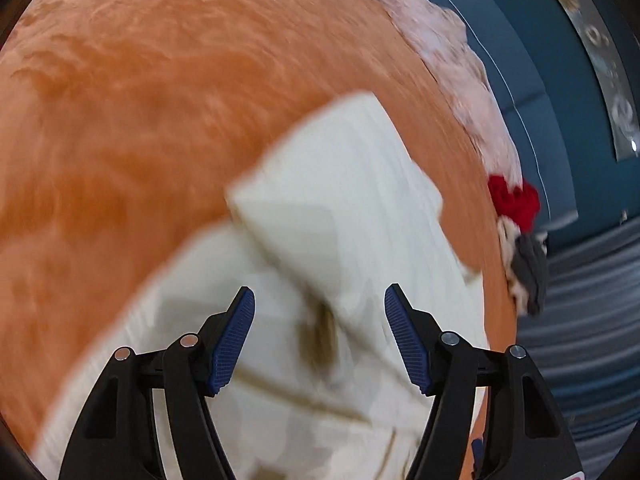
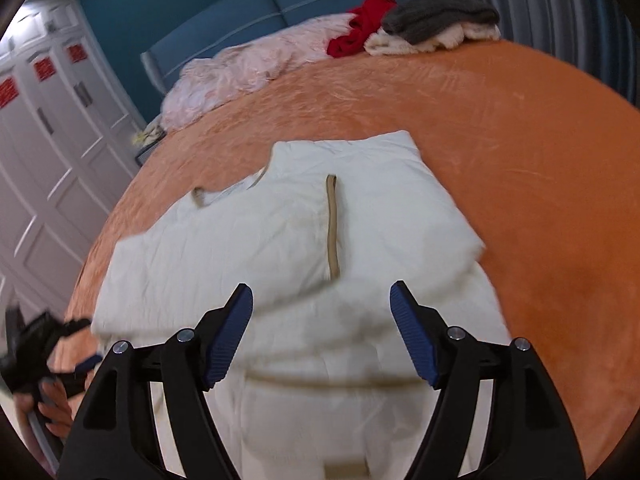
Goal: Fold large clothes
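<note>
Spread across an orange bed cover (image 2: 500, 128): a white padded garment (image 2: 280, 240) with tan trim (image 2: 333, 228), partly folded, sleeves drawn in over the body, one end toward the blue headboard (image 2: 280, 4) and the other running under both tools. Above it, left gripper (image 1: 320, 336) and right gripper (image 2: 322, 334), jaws of each standing wide apart with nothing between them, blue ribbed pads clear of the cloth. Low at the left edge of the right wrist view, a hand (image 2: 48, 396) on the other tool's black handle. Near the headboard, well apart from the work, a pink quilt (image 2: 240, 68), a red garment (image 2: 360, 24) and a grey knit (image 2: 436, 14) heaped on a cream one.

Judging by the puffed, creased look: soft, bulky and light, likely springy enough to slump open once folded, shell possibly slick. Best hold probably at the two near corners of the hem or along a doubled folded edge, pinching through all layers, not at the thin trim. Blur in both views, so finer seams and fastenings not legible.
</note>
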